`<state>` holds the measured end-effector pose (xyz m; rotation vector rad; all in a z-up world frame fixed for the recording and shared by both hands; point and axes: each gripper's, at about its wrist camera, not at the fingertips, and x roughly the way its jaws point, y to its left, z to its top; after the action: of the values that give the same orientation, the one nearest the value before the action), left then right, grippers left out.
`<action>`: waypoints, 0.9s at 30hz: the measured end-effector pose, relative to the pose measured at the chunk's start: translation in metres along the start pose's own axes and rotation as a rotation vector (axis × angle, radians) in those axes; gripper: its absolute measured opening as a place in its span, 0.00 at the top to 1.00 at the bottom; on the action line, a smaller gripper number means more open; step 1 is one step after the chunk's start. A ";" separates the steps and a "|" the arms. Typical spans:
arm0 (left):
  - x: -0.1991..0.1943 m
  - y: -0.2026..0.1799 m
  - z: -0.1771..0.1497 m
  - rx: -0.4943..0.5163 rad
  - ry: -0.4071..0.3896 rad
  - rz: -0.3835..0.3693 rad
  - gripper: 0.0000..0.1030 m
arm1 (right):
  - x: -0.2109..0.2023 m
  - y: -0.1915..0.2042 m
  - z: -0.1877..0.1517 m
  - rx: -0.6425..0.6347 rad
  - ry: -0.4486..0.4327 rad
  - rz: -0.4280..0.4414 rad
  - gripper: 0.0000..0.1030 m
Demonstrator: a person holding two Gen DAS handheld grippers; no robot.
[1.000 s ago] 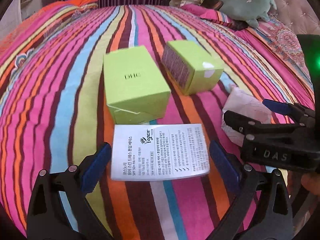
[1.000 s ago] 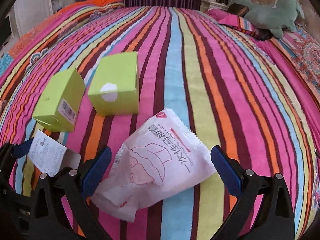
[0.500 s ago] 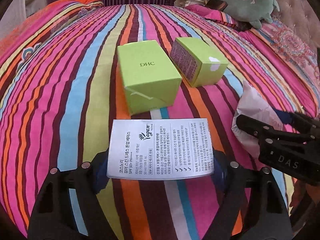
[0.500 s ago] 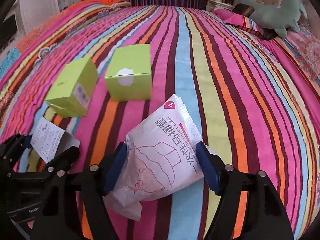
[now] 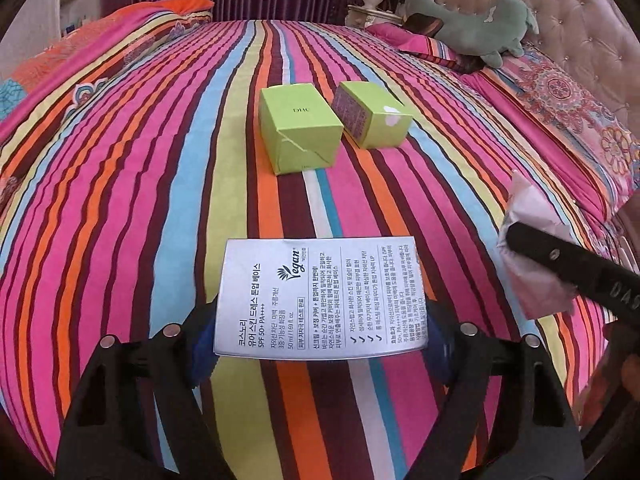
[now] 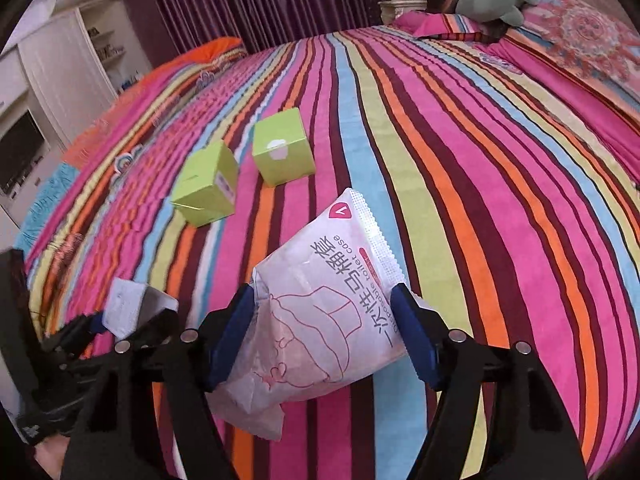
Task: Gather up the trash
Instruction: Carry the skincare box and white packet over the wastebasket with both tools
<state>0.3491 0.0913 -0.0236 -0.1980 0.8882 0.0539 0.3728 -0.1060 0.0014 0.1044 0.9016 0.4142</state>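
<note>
My left gripper [image 5: 320, 340] is shut on a silver-white printed carton [image 5: 320, 296] and holds it above the striped bedspread [image 5: 120, 208]. My right gripper [image 6: 320, 332] is shut on a white-pink plastic wrapper [image 6: 320, 312], also lifted off the bed. That wrapper [image 5: 532, 248] and the right gripper show at the right edge of the left wrist view. The left gripper with its carton [image 6: 128, 308] shows low left in the right wrist view. Two lime-green boxes [image 5: 298, 128] [image 5: 374, 114] lie side by side further up the bed, also seen from the right wrist [image 6: 206, 188] [image 6: 282, 146].
A green plush toy [image 5: 480, 24] lies on pillows by the tufted headboard [image 5: 580, 40] at the far right. A white nightstand [image 5: 372, 12] and purple curtains [image 6: 260, 4] stand behind the bed. White cabinets [image 6: 52, 80] are at the left.
Both grippers closed, the left on the carton and the right on the wrapper, and both lifted and drew back from the green boxes.
</note>
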 end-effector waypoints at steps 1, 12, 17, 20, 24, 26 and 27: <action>-0.005 0.000 -0.004 -0.004 0.000 -0.003 0.24 | -0.004 -0.001 -0.002 0.008 -0.006 0.005 0.35; -0.070 -0.010 -0.035 0.013 -0.060 -0.028 0.24 | -0.067 0.002 -0.039 0.062 -0.085 0.088 0.35; -0.099 -0.014 -0.060 0.034 -0.072 -0.032 0.24 | -0.090 0.003 -0.060 0.087 -0.094 0.111 0.35; -0.115 -0.014 -0.079 0.042 -0.072 -0.036 0.24 | -0.108 0.006 -0.080 0.109 -0.102 0.140 0.35; -0.136 -0.017 -0.107 0.061 -0.070 -0.039 0.24 | -0.123 0.010 -0.096 0.109 -0.108 0.151 0.35; -0.143 -0.017 -0.121 0.061 -0.065 -0.044 0.24 | -0.134 0.013 -0.108 0.111 -0.110 0.159 0.35; -0.145 -0.017 -0.126 0.060 -0.059 -0.046 0.24 | -0.135 0.014 -0.111 0.110 -0.109 0.160 0.35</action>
<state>0.1630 0.0554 0.0139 -0.1595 0.8254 -0.0097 0.2081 -0.1554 0.0355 0.2986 0.8107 0.5026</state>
